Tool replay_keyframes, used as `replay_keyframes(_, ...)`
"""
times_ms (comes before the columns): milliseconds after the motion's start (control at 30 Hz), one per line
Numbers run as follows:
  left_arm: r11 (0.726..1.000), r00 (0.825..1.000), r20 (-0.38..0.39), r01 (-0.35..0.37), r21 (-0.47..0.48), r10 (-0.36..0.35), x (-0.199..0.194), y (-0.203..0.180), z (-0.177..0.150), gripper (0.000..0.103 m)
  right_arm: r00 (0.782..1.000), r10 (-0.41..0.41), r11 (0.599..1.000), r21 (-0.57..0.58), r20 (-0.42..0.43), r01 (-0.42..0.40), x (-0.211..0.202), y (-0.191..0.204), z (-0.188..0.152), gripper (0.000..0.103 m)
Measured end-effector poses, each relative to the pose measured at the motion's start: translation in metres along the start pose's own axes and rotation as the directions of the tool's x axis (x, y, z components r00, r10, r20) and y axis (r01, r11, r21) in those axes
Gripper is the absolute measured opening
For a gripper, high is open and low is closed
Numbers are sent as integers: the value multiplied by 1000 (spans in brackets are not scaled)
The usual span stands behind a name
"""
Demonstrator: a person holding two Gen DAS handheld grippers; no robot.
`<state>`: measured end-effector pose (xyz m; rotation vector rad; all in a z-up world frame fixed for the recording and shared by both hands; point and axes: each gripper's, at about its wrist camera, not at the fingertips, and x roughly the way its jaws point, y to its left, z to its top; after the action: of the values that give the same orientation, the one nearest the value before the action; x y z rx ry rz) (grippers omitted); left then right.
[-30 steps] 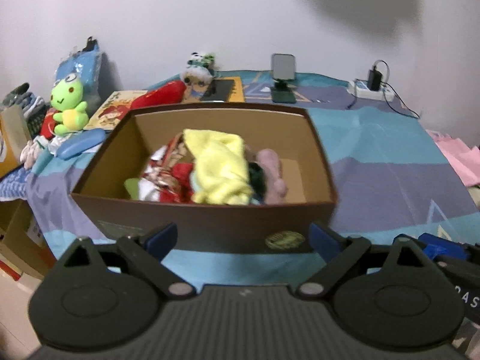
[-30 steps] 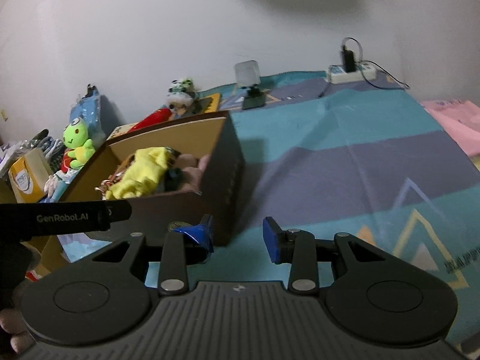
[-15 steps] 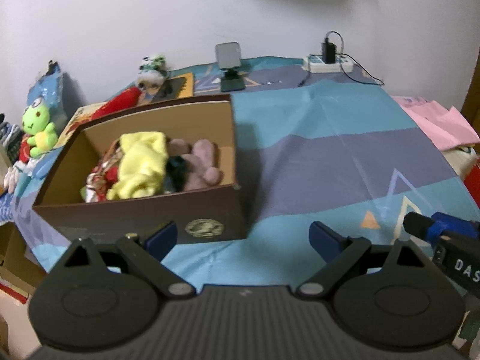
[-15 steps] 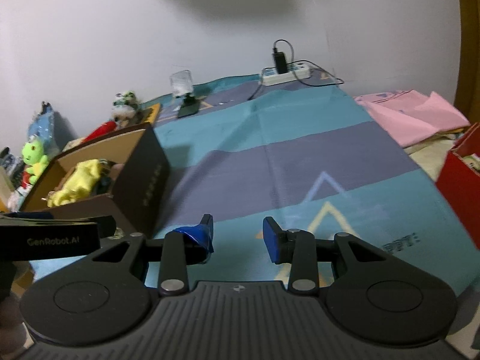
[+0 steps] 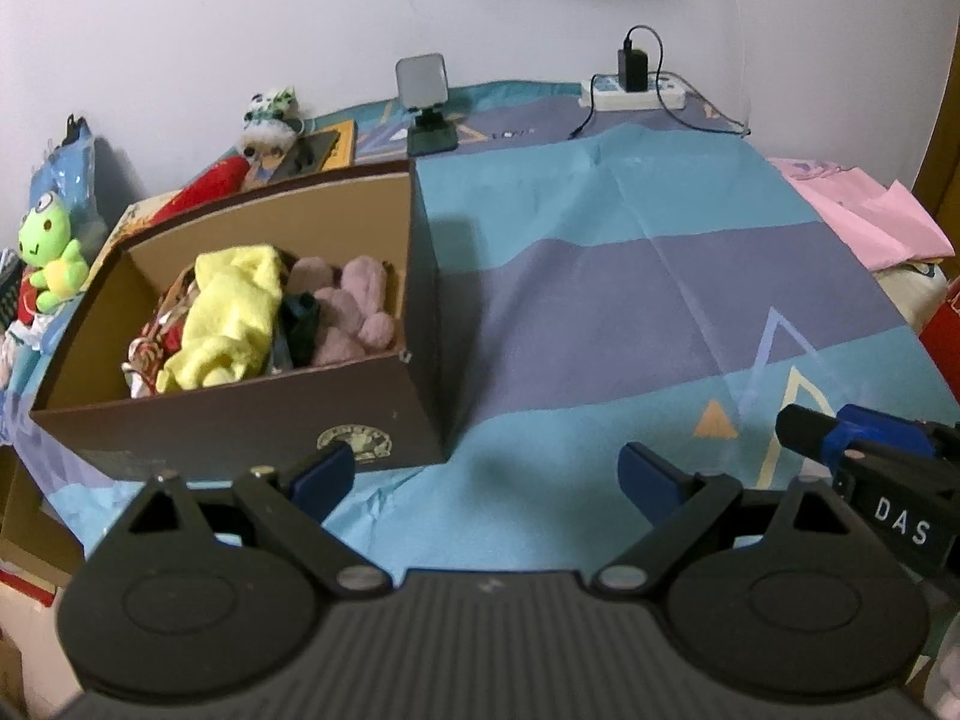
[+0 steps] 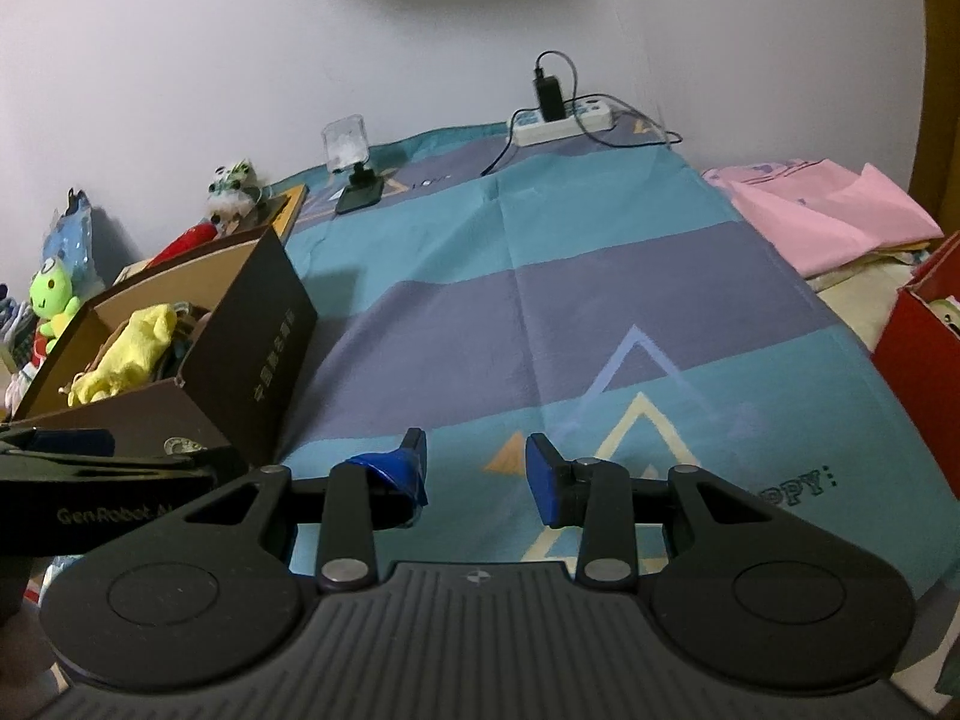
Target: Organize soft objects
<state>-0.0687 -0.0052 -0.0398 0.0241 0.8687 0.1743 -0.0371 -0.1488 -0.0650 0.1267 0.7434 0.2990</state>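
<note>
A brown cardboard box (image 5: 384,420) stands on the blue patterned cloth (image 5: 660,276), left of centre. In it lie a yellow cloth (image 5: 234,312), a pink plush (image 5: 354,312), a dark green item and a red patterned fabric (image 5: 153,348). The box also shows in the right wrist view (image 6: 264,336). My left gripper (image 5: 486,471) is open and empty, just in front of the box's right corner. My right gripper (image 6: 477,468) is open and empty, over the cloth to the right of the box.
A green frog plush (image 5: 48,246) and a panda plush (image 5: 270,120) sit left and behind the box. A phone stand (image 5: 426,114) and a power strip (image 5: 636,90) are at the wall. Pink folded cloth (image 6: 828,210) and a red box (image 6: 924,336) lie at right.
Both grippers have swung to the right and drawn away from the box. The box now sits further left in both views, and the pink cloth and red box have come into sight.
</note>
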Motion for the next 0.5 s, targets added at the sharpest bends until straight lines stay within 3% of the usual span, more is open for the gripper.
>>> replay_keyframes(267, 998, 998, -57, -23, -51, 21, 13, 40, -3, 93, 998, 44, 998, -35, -50, -46, 16, 26, 5, 19)
replay_keyframes(500, 991, 996, -75, -58, -125, 49, 17, 91, -4, 93, 988, 107, 989, -88, -108, -116, 31, 75, 7, 19)
